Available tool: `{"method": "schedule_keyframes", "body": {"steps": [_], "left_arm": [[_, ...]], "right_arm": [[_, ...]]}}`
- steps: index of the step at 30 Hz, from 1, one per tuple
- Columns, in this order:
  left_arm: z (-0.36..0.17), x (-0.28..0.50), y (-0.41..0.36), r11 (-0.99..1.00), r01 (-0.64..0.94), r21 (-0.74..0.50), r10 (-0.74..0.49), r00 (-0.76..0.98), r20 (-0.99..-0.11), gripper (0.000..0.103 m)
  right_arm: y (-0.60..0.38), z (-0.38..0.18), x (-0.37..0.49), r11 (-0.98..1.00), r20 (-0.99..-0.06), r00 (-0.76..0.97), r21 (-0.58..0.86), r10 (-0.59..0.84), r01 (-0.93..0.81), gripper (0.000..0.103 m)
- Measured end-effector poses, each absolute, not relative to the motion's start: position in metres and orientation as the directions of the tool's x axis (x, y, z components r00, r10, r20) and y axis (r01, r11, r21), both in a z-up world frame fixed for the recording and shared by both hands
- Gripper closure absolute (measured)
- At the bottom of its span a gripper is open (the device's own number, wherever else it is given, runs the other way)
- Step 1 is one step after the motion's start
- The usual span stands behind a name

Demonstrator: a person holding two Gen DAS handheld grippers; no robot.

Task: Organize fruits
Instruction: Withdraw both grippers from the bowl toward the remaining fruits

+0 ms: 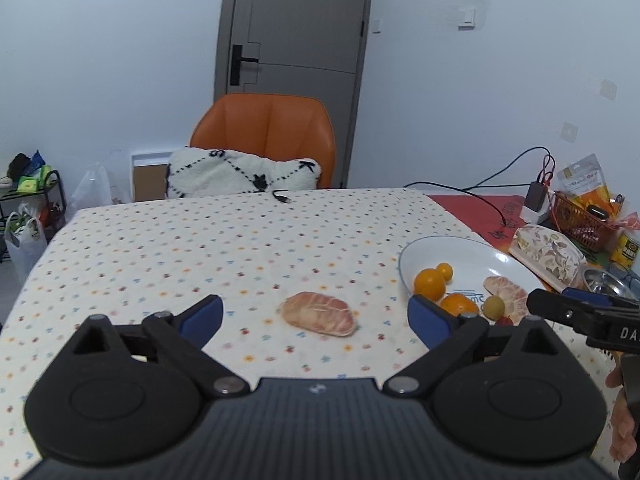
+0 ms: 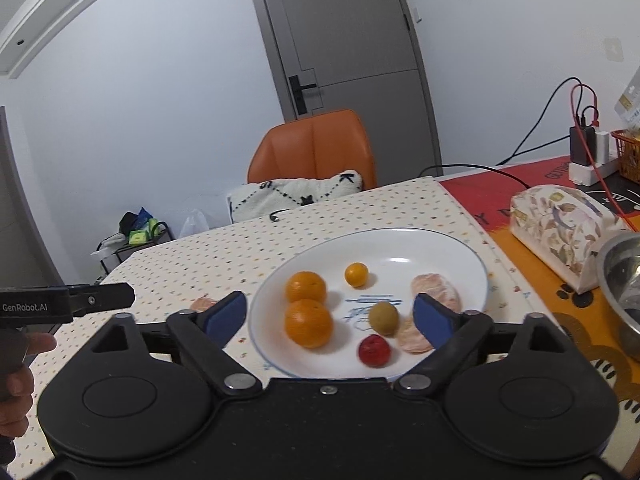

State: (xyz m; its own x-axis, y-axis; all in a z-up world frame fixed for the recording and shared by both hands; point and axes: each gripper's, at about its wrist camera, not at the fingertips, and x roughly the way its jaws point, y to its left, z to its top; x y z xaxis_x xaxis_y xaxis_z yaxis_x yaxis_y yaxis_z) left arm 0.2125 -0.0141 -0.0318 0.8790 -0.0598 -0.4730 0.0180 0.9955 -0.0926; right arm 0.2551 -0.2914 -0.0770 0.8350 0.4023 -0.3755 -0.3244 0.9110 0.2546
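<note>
Your left gripper [image 1: 316,316] stands wide with nothing between its blue pads; the peeled pomelo segment [image 1: 319,314] lies on the dotted tablecloth [image 1: 200,248] just ahead of the gap, touched by neither finger. That segment sits alone on the cloth, to the left of the white plate [image 2: 400,244], toward the near edge of the table.

Your right gripper [image 2: 330,314] is also spread wide and grips nothing. It hangs over the near rim of the plate, left pad above the cloth just outside the rim, right pad above the plate's right side.

On the plate you have two large oranges [image 2: 307,304] touching each other at the left, a small orange fruit [image 2: 356,274] behind them toward the middle, a yellow-green round fruit [image 2: 383,317] near the centre, and a small red fruit [image 2: 374,350] by the near rim. Two more peeled pomelo pieces [image 2: 438,288] lie along the right side of the plate, partly hidden by your right pad.

At the right edge of the table, on the red and orange mat [image 2: 480,196], a floral tissue box [image 2: 560,228] stands just beside the plate, with a steel bowl [image 2: 620,276] nearer the corner and an orange basket [image 2: 628,160] farther back. An orange chair [image 1: 264,132] with a white cushion [image 1: 240,174] stands at the far edge of the table, before a grey door [image 1: 296,20]
</note>
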Motion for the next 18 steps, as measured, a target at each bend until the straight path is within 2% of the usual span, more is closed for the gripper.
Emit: {"method": "schedule_keyframes", "body": {"steps": [3, 13, 18], "left_arm": [[-0.031, 0.205, -0.005, 0.995, -0.006, -0.097, -0.041, 0.881, -0.472, 0.005], [-0.029, 0.184, 0.019, 0.990, -0.032, -0.138, -0.038, 0.879, -0.475, 0.002], [-0.023, 0.170, 0.032, 0.986, -0.049, -0.158, -0.028, 0.894, -0.448, 0.000]], "right_arm": [[-0.286, -0.074, 0.250, 0.907, -0.362, 0.837, 0.256, 0.412, -0.336, 0.000], [-0.271, -0.071, 0.235, 0.899, -0.355, 0.830, 0.255, 0.431, -0.357, 0.000], [-0.265, -0.067, 0.227, 0.891, -0.352, 0.822, 0.253, 0.448, -0.377, 0.000]]}}
